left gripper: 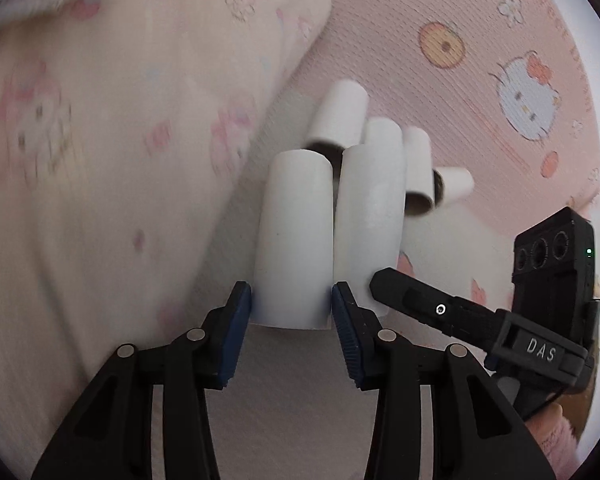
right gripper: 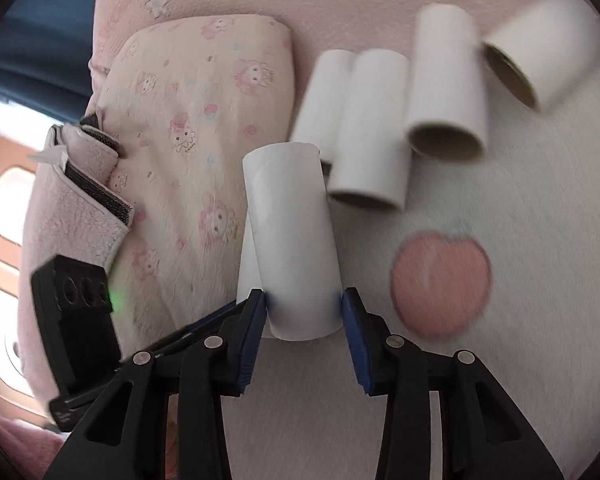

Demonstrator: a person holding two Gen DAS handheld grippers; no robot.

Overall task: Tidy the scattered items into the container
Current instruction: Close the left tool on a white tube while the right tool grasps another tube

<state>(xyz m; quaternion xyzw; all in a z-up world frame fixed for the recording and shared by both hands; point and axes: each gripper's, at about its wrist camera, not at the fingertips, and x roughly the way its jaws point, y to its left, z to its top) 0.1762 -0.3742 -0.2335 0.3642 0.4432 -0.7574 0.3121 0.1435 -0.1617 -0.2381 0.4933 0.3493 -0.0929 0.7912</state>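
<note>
Two wrist views, close over the bedding

I look forward along each gripper's fingers, near the surface; both views share the white tubes (left gripper: 352, 116) (right gripper: 446, 80) and pink patterned pillow (left gripper: 120, 140) (right gripper: 196, 120), seen from side-by-side positions.

The printed pillow (left gripper: 112, 128) at 9 o'clock is motion-smeared, its cartoon figures unreadable. In the right wrist view the tube (right gripper: 548, 48) at 2 o'clock and the peach print (right gripper: 442, 280) are blurred; the second tube (right gripper: 247, 272) is mostly hidden.
</note>
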